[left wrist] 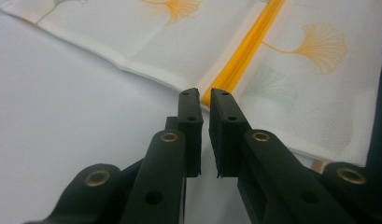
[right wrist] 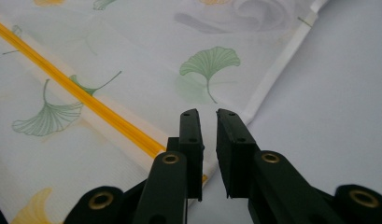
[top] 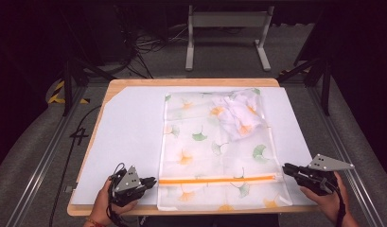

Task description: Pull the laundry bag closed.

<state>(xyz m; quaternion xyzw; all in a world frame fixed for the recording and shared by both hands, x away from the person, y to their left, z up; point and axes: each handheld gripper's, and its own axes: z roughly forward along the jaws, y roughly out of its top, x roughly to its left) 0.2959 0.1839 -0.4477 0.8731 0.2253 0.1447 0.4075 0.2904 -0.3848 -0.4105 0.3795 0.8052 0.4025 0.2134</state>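
A translucent white mesh laundry bag printed with orange and green ginkgo leaves lies flat on the white sheet covering the wooden counter, right of the sheet's middle. A crumpled white printed cloth shows inside its far right corner. The bag's orange zipper runs across its near end, between the two grippers. The left gripper sits at the zipper's left end, jaws a narrow slit apart, nothing between them; in the left gripper view its tips point at the zipper. The right gripper sits just beside the zipper's right end, jaws likewise narrowly parted and empty, over the bag's hem.
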